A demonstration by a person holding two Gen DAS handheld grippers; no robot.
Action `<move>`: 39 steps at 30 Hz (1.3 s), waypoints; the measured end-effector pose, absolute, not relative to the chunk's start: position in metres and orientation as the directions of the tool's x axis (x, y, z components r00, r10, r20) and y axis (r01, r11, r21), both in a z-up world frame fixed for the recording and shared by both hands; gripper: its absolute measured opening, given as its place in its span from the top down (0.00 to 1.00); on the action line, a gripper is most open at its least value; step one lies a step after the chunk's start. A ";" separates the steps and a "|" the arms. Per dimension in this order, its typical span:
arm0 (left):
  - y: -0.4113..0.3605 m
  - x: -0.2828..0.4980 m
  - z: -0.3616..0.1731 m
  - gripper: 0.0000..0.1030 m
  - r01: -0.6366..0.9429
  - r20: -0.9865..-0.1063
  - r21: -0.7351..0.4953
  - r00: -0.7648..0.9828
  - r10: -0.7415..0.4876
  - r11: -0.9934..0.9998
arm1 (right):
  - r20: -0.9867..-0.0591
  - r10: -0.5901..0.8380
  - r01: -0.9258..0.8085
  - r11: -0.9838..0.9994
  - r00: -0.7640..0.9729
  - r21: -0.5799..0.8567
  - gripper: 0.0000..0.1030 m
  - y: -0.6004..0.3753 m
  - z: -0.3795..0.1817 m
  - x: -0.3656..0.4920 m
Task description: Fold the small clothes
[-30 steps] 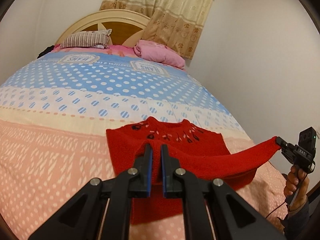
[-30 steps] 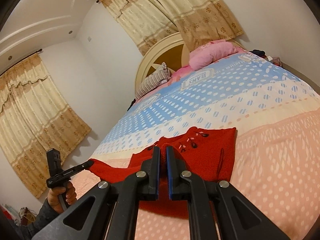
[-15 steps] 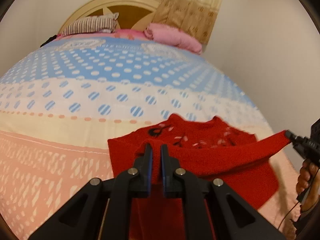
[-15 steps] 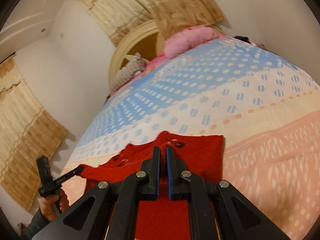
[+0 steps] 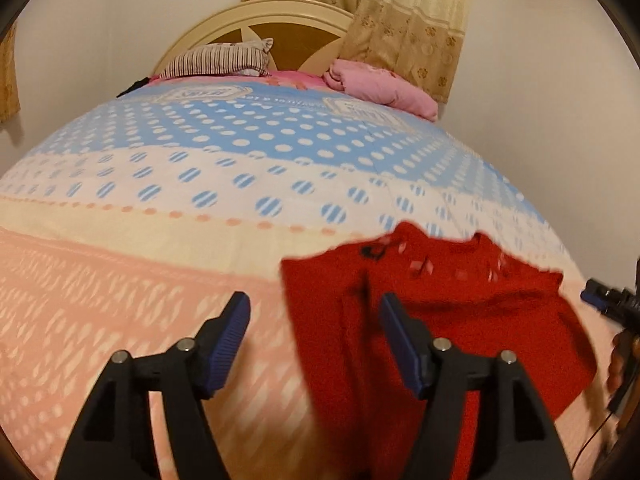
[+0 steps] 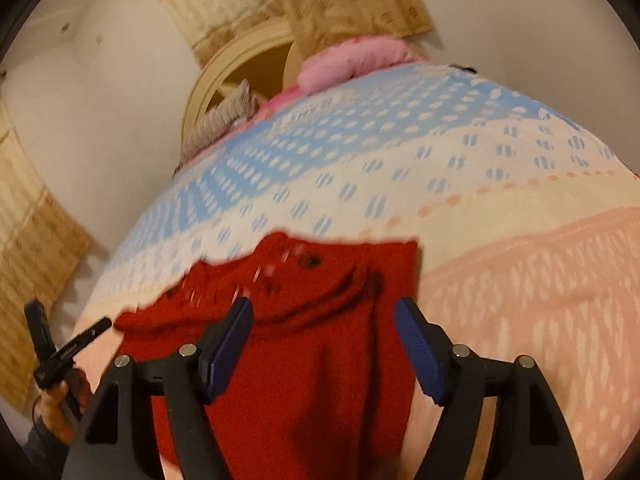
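From the left wrist view, the left tongs (image 5: pixel 314 322) stand spread wide with nothing pressed between the blue pads; the jaws have just been opening, and the red knitted sweater (image 5: pixel 436 320) has dropped free of them. The sweater lies on the bedspread (image 5: pixel 160 272), on its pink lower band, ahead and to the right of these tongs: the left pad hangs over bare bedspread, the right pad over the sweater's left part. The collar with its white-and-black pattern points away toward the headboard (image 5: pixel 280 12), so the garment's long axis runs roughly along the line the tongs point. At the far right edge the right tongs (image 5: pixel 600 300) appear, just beside the sweater's right shoulder corner, held by a hand (image 5: pixel 618 364).

From the right wrist view, the right tongs (image 6: pixel 324 318) are likewise released, jaws just opened, and the sweater (image 6: pixel 304 352) lies directly under and between the spread pads without being pinched. Its collar end is ahead, its hem toward the camera. The left tongs (image 6: pixel 102 326) sit at the sweater's other shoulder corner, low on the left.

Judging from this, the sweater rests folded across its width, and the right tongs, centred over it, seem better placed for the next grasp at the near hem.
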State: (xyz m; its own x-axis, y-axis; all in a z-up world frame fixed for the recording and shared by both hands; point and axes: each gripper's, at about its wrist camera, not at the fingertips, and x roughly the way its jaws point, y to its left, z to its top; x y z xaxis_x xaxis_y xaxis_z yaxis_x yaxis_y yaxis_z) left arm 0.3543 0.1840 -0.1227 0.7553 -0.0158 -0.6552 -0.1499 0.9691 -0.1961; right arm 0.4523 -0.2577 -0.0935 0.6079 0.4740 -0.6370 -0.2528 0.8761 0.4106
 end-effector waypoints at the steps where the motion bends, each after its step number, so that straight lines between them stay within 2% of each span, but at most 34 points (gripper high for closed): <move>1: 0.184 0.351 -0.126 0.31 -0.152 -0.658 -0.180 0.753 -0.004 0.972 | -0.642 0.498 -0.273 0.865 0.583 0.422 0.28 -0.252 -0.095 0.450; 4: 0.185 0.340 -0.140 0.31 -0.154 -0.666 -0.172 0.746 0.000 0.973 | -0.700 0.565 -0.347 0.824 0.437 0.449 0.28 -0.219 -0.102 0.450; 7: 0.190 0.340 -0.149 0.31 -0.170 -0.684 -0.212 0.729 -0.022 0.962 | -0.787 0.536 -0.390 0.825 0.305 0.410 0.28 -0.181 -0.119 0.461; 11: 0.194 0.344 -0.155 0.31 -0.182 -0.695 -0.242 0.718 -0.040 0.953 | -0.850 0.402 -0.437 0.868 0.341 0.236 0.28 -0.134 -0.123 0.484; 13: 0.198 0.345 -0.160 0.31 -0.196 -0.705 -0.266 0.707 -0.052 0.944 | -0.841 0.389 -0.445 0.872 0.376 0.205 0.28 -0.121 -0.117 0.497; 16: 0.204 0.342 -0.163 0.31 -0.210 -0.702 -0.303 0.709 -0.069 0.929 | -0.765 0.376 -0.395 0.902 0.523 0.173 0.28 -0.119 -0.095 0.507; 19: 0.210 0.338 -0.165 0.23 -0.218 -0.689 -0.343 0.719 -0.087 0.914 | -0.708 0.445 -0.360 0.890 0.549 0.280 0.28 -0.127 -0.088 0.503; 20: 0.212 0.337 -0.166 0.17 -0.226 -0.688 -0.354 0.721 -0.088 0.908 | -0.699 0.462 -0.363 0.882 0.545 0.300 0.28 -0.128 -0.089 0.498; 21: 0.214 0.336 -0.166 0.14 -0.233 -0.685 -0.366 0.723 -0.092 0.901 | -0.701 0.462 -0.365 0.882 0.543 0.298 0.28 -0.130 -0.090 0.492; 27: 0.223 0.333 -0.170 0.11 -0.227 -0.662 -0.434 0.737 -0.138 0.872 | -0.731 0.473 -0.391 0.870 0.492 0.300 0.28 -0.151 -0.099 0.449; 31: 0.219 0.328 -0.167 0.11 -0.234 -0.664 -0.412 0.739 -0.115 0.881 | -0.739 0.452 -0.401 0.877 0.499 0.266 0.28 -0.171 -0.104 0.416; 34: 0.210 0.326 -0.162 0.05 -0.225 -0.670 -0.366 0.737 -0.088 0.903 | -0.733 0.446 -0.398 0.881 0.514 0.256 0.28 -0.188 -0.109 0.398; 37: 0.200 0.325 -0.159 0.04 -0.203 -0.671 -0.320 0.738 -0.071 0.925 | -0.758 0.441 -0.397 0.880 0.481 0.260 0.28 -0.200 -0.128 0.393; 39: 0.193 0.326 -0.159 0.04 -0.195 -0.684 -0.279 0.727 -0.052 0.940 | -0.743 0.448 -0.425 0.872 0.497 0.242 0.28 -0.202 -0.133 0.387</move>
State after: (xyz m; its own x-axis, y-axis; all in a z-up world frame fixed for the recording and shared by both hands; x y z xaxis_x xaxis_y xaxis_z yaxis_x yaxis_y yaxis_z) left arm 0.3264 0.1930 -0.1593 0.7273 -0.0525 -0.6843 -0.1952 0.9401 -0.2795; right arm 0.3874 -0.2018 -0.1334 0.4968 0.4483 -0.7431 -0.4246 0.8723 0.2425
